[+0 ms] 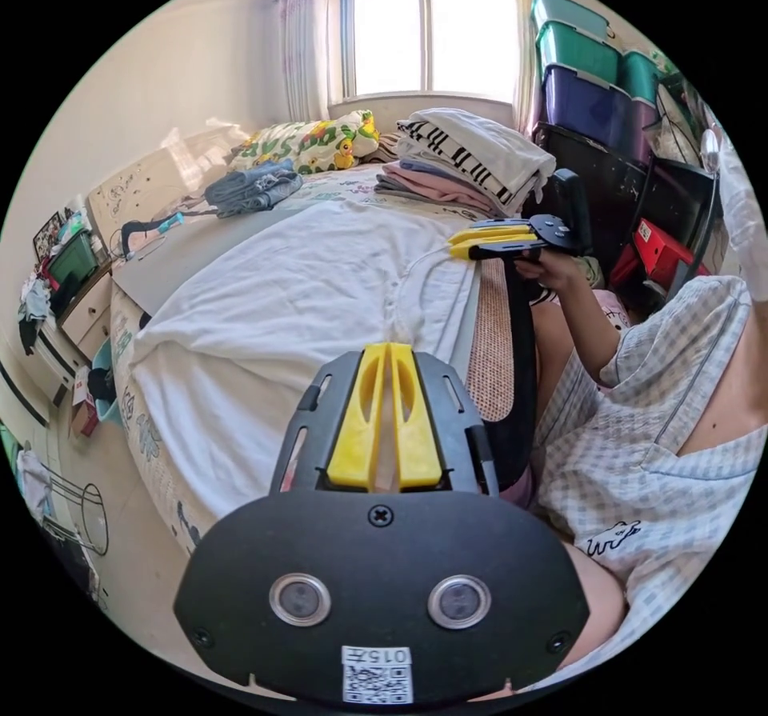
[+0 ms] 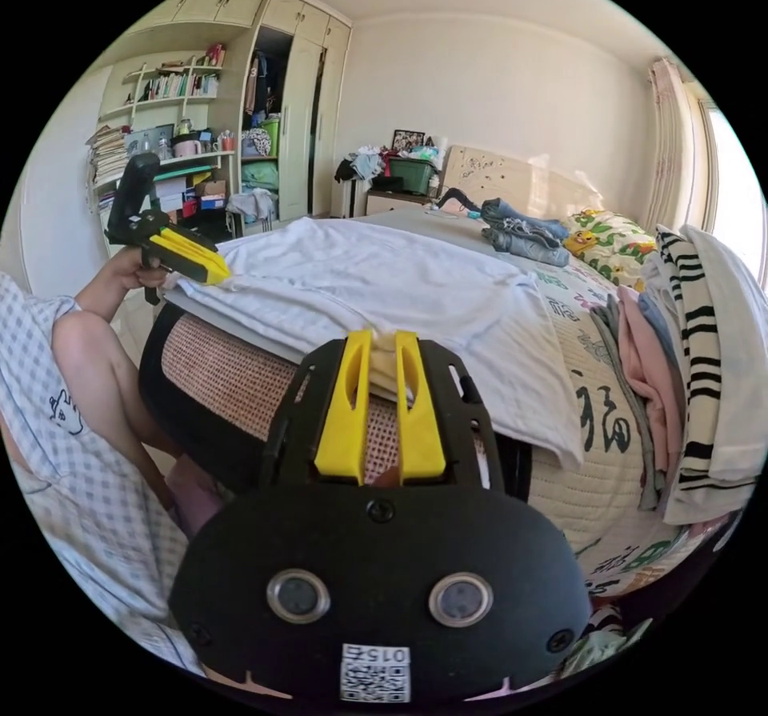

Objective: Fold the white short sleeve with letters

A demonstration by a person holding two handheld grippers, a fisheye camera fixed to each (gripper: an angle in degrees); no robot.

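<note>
- the white short sleeve (image 1: 304, 292) lies spread flat on a grey board (image 1: 184, 256) on the bed (image 2: 592, 428), near the bed's side edge where the person (image 1: 640, 444) sits; no letters show on the upper face.
- left tongs (image 1: 386, 352): jaws drawn nearly together at the tips, nothing visibly between them; they hover just short of one end of the shirt's near edge.
- right tongs (image 2: 382, 340): jaws narrow, and they seem to pinch the shirt's near edge at the other end, though i cannot tell the grip for sure.
- the shirt's long axis runs along the bed's side edge, from one pair of tongs to the other; the cloth lies ahead of both, so a fold would likely carry the near edge away from the person.
- a woven chair back (image 2: 216, 380) stands against the bed's edge under the board.
- stacked folded clothes (image 1: 472, 156) sit toward the window (image 1: 432, 36); jeans (image 2: 520, 236) lie near the headboard corner.
</note>
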